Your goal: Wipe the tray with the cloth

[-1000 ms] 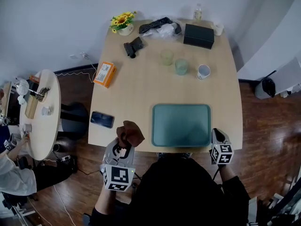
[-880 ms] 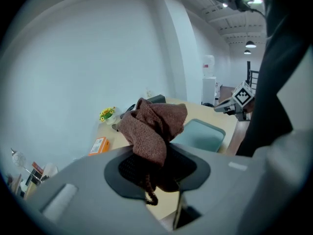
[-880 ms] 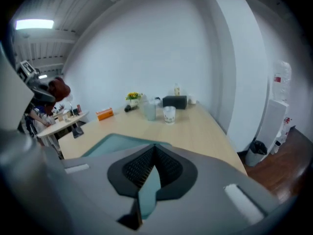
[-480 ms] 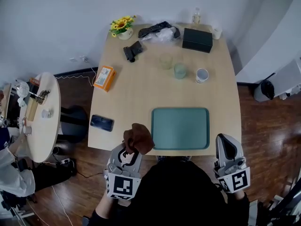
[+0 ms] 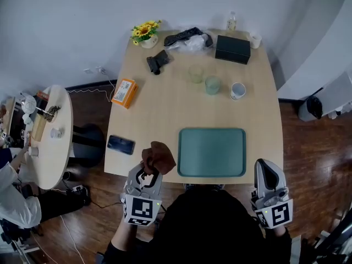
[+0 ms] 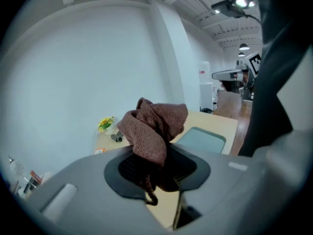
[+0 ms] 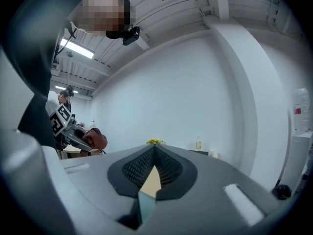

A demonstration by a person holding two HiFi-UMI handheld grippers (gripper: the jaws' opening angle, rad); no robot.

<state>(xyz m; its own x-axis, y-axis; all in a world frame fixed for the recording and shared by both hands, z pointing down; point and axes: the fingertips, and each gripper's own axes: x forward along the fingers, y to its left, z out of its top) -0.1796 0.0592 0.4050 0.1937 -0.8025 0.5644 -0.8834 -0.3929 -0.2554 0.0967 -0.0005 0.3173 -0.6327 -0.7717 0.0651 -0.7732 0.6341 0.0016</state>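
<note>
A teal tray [image 5: 212, 152] lies flat on the wooden table [image 5: 165, 109] near its front edge. It also shows as a teal patch, the tray [image 6: 200, 140], past my left jaws. My left gripper [image 5: 147, 172] is shut on a bunched brown cloth [image 5: 158, 157] over the table's front edge, just left of the tray. In the left gripper view the cloth [image 6: 155, 131] stands up out of the closed left gripper [image 6: 156, 165]. My right gripper [image 5: 264, 166] hangs off the front right corner, shut and empty. In its own view the right gripper [image 7: 154, 158] points level with pads together, the cloth [image 7: 95, 138] at far left.
A black phone [image 5: 120, 144] and an orange box [image 5: 124, 93] lie on the table's left side. Two glasses [image 5: 196, 73], a mug [image 5: 238, 91], a black box [image 5: 232, 49] and sunflowers [image 5: 144, 33] stand at the back. A round side table [image 5: 47, 131] with a seated person is at left.
The right gripper has lifted from the table's front edge beside the tray toward the camera and now looks larger. The left gripper and cloth have edged slightly toward the tray.
</note>
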